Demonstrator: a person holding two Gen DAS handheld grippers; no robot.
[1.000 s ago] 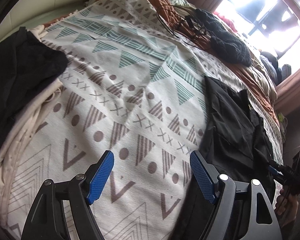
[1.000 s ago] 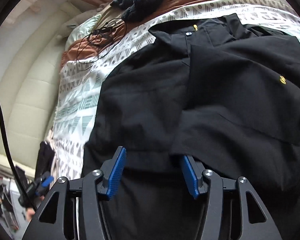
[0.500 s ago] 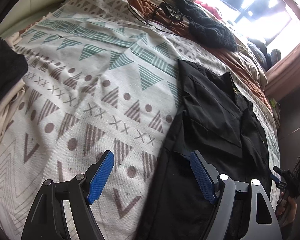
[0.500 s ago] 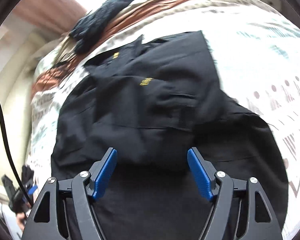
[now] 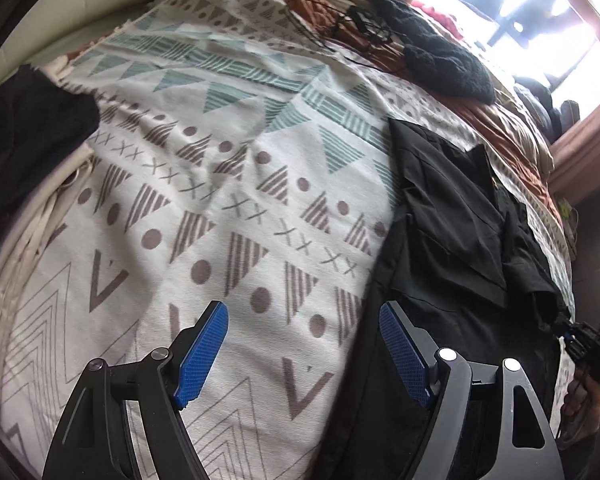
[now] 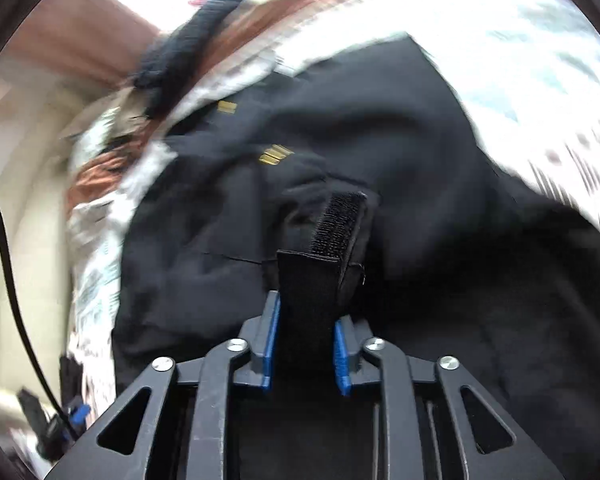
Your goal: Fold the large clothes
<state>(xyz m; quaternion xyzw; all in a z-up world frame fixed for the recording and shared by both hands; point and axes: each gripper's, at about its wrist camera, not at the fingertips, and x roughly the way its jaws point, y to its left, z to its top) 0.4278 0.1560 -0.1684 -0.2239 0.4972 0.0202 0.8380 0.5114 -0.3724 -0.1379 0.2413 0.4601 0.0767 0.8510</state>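
Note:
A large black jacket [image 5: 452,240] lies spread on the patterned bedspread [image 5: 228,152]. In the left wrist view my left gripper [image 5: 304,348] is open and empty, hovering over the bedspread at the jacket's left edge. In the right wrist view my right gripper [image 6: 306,350] is shut on the jacket's cuff with its velcro strap [image 6: 336,224], held above the rest of the jacket [image 6: 420,160]. That view is motion-blurred. The right gripper also shows small at the far right of the left wrist view [image 5: 588,344].
A dark knitted garment [image 5: 440,60] and tangled black cables [image 5: 352,24] lie at the far end of the bed. A black and cream clothes pile [image 5: 24,140] sits at the left. An orange-brown blanket [image 5: 516,132] runs along the far side.
My right gripper has closed on the jacket's cuff and lifted it while swinging. My left gripper has shifted left, with more bedspread between its fingers.

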